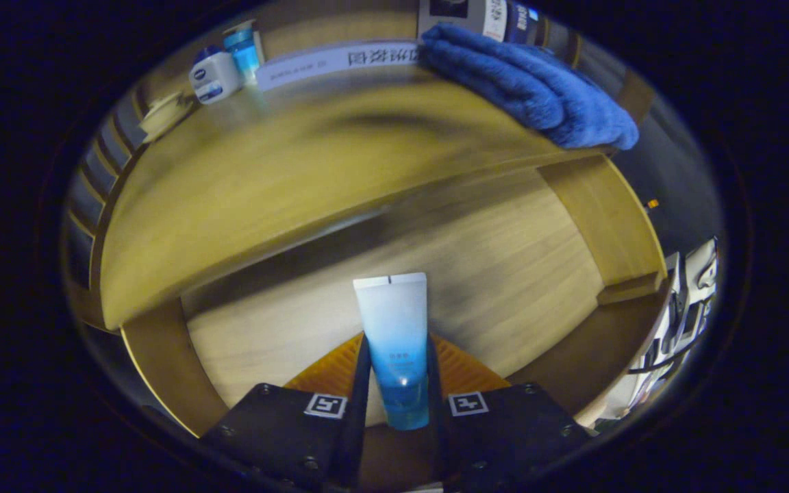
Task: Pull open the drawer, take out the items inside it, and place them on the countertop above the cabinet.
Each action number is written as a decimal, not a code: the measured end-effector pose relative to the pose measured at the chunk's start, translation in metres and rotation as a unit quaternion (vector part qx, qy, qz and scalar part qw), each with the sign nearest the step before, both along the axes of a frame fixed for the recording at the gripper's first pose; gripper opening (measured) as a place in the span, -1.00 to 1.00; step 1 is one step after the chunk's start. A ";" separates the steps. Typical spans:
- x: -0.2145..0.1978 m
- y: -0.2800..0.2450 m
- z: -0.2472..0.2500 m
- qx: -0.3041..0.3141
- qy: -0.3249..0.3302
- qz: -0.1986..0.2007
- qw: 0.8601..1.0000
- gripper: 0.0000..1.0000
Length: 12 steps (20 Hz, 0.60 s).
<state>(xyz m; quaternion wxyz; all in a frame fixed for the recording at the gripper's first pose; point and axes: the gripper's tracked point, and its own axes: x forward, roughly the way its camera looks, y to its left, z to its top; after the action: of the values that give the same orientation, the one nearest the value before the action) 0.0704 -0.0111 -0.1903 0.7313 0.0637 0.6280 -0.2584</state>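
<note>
At the lower middle of the frame a blue-and-white tube [394, 346] is pinched between both fingers of the tongs [398, 383], held above the open drawer [504, 274]. On the counter [251, 178] above, a blue towel [531, 85] is seen at upper right, a small white bottle [214, 75] at upper left.

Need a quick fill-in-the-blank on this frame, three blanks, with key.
1. The fingers are shut on a white-to-blue ____.
2. The tube is held above the open ____.
3. A folded ____ towel lies on the countertop.

Missing words: tube; drawer; blue
</note>
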 end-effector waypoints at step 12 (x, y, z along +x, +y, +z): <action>0.020 -0.015 0.088 -0.079 -0.081 -0.009 0.994 -0.21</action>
<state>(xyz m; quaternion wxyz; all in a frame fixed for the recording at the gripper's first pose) 0.0905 -0.0259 -0.1019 0.7805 0.0324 0.5435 -0.3073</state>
